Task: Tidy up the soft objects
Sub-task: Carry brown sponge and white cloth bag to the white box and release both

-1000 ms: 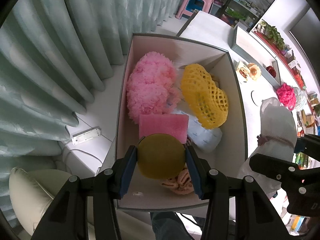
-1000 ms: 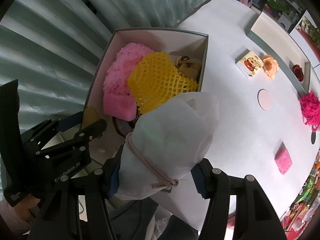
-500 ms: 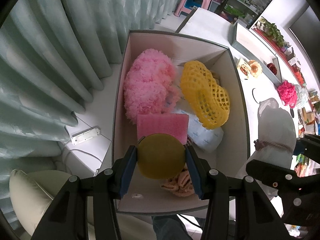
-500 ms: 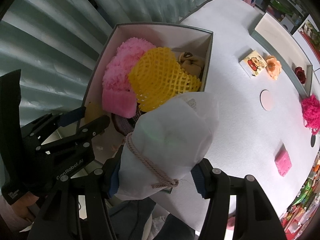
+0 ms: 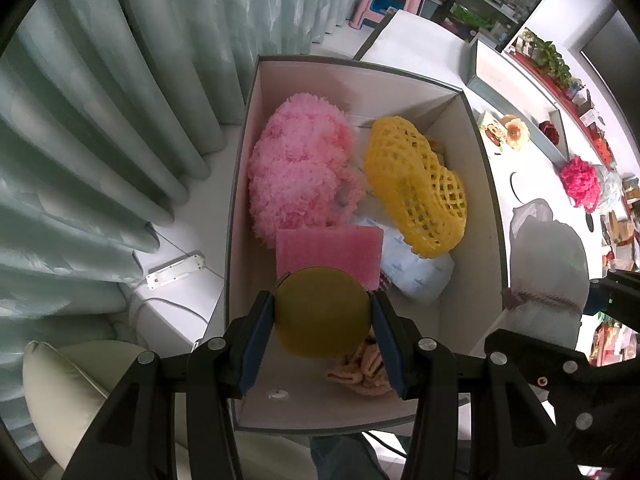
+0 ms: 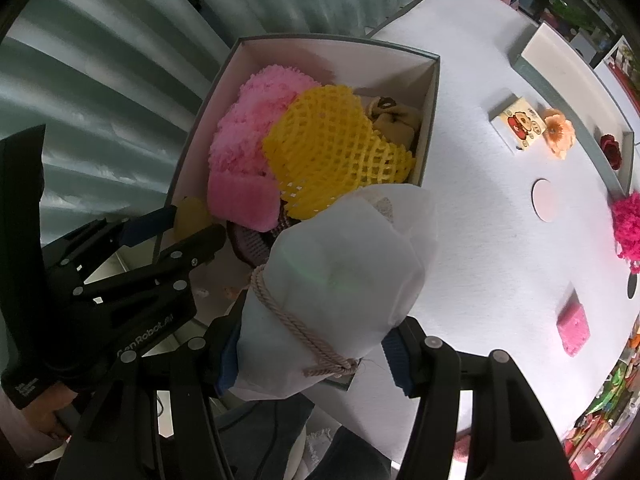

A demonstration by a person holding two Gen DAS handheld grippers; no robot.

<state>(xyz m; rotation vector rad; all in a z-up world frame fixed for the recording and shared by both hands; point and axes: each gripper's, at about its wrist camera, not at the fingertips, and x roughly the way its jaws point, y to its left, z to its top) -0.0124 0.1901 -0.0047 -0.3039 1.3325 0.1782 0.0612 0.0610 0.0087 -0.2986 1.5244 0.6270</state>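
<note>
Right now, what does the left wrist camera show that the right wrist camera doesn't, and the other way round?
Only the left wrist view shows the left gripper shut on the round yellow sponge head-on, plus the peach cloth and white padded item in the box.

Only the right wrist view shows the small pink sponge on the table and the brown plush behind the yellow foam net.

Both show the box, net, fluffy pink item and white drawstring bag in the right gripper.
</note>
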